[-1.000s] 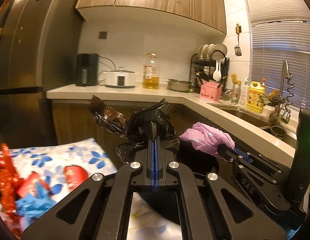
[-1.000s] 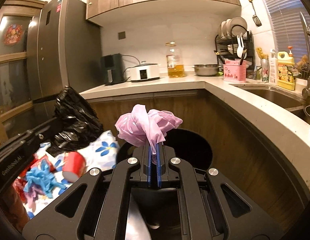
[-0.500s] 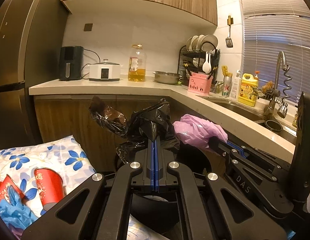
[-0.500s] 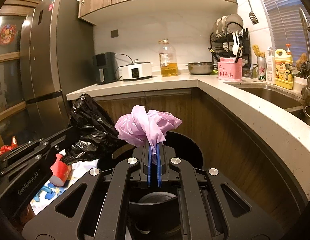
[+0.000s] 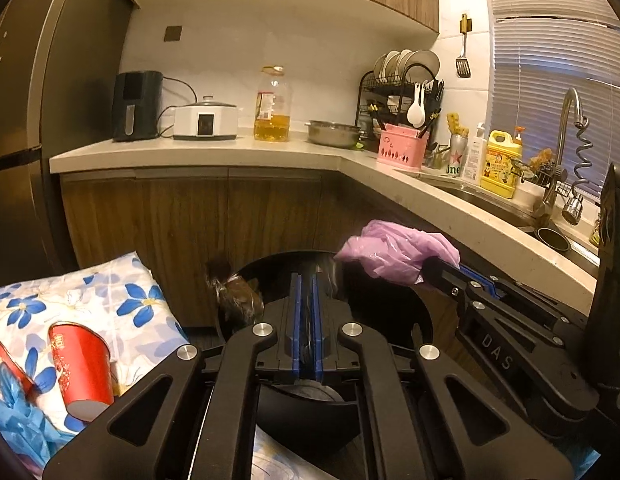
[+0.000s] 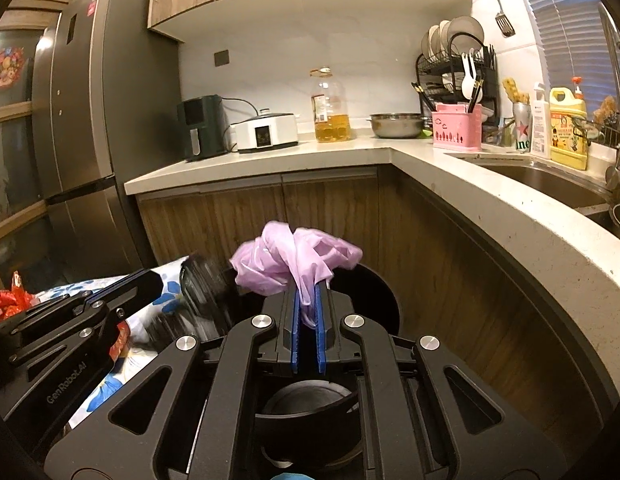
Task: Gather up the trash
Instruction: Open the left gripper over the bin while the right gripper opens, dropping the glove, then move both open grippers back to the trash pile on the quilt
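Read left gripper (image 5: 304, 280) as open, jaws just having been opening, with no pad pressing on black bag (image 5: 236, 300), blurred just ahead and left of fingertips, over near rim of bin (image 5: 266, 260). Read right gripper (image 6: 308, 292) as closed on pink bag (image 6: 294, 256), thin tail pinched between blue pads, crumpled bulk bunched above fingertips, bin directly ahead and below. Expect light, crinkly film to drift or snag: risk of black bag catching bin rim and sliding outside toward floral cloth (image 5: 110, 292) left of left gripper. Expect cling from pink film: risk of sticking to one pad on release. Avoid collision between grippers, close side by side. Treat bin as rigid, round, smooth, dark; both bags as glossy, limp, shapeless.
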`<state>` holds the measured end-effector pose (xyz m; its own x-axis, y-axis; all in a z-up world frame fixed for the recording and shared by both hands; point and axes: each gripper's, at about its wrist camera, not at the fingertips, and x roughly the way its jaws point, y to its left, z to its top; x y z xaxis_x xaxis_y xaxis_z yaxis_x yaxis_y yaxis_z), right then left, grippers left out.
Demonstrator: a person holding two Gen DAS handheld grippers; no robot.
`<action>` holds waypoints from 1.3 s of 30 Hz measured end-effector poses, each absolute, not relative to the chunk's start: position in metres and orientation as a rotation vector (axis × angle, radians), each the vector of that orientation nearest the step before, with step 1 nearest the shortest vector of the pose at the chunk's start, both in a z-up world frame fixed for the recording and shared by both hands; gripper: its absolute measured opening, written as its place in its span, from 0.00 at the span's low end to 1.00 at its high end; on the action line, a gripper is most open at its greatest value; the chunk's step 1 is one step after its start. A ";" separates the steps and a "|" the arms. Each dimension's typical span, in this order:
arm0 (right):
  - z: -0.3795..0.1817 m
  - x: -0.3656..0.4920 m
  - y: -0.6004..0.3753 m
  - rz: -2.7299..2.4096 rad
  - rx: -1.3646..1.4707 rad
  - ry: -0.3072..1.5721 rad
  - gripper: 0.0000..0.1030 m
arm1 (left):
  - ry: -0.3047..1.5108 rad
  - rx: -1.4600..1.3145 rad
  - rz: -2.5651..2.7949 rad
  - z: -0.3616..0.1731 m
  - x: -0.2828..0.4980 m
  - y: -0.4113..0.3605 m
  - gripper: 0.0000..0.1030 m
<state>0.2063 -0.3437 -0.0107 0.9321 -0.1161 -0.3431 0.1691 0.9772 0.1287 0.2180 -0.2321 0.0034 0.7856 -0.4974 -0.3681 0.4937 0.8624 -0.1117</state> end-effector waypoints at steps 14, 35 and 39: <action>-0.022 0.203 -0.349 -0.164 0.172 0.371 0.48 | 0.421 -0.057 -0.416 -0.007 0.212 -0.201 0.68; -0.018 0.163 -0.320 -0.189 0.172 0.342 0.80 | 0.418 -0.080 -0.257 -0.009 0.165 -0.145 0.94; -0.019 0.158 -0.309 -0.178 0.179 0.342 0.80 | 0.423 -0.097 -0.225 -0.013 0.155 -0.128 0.94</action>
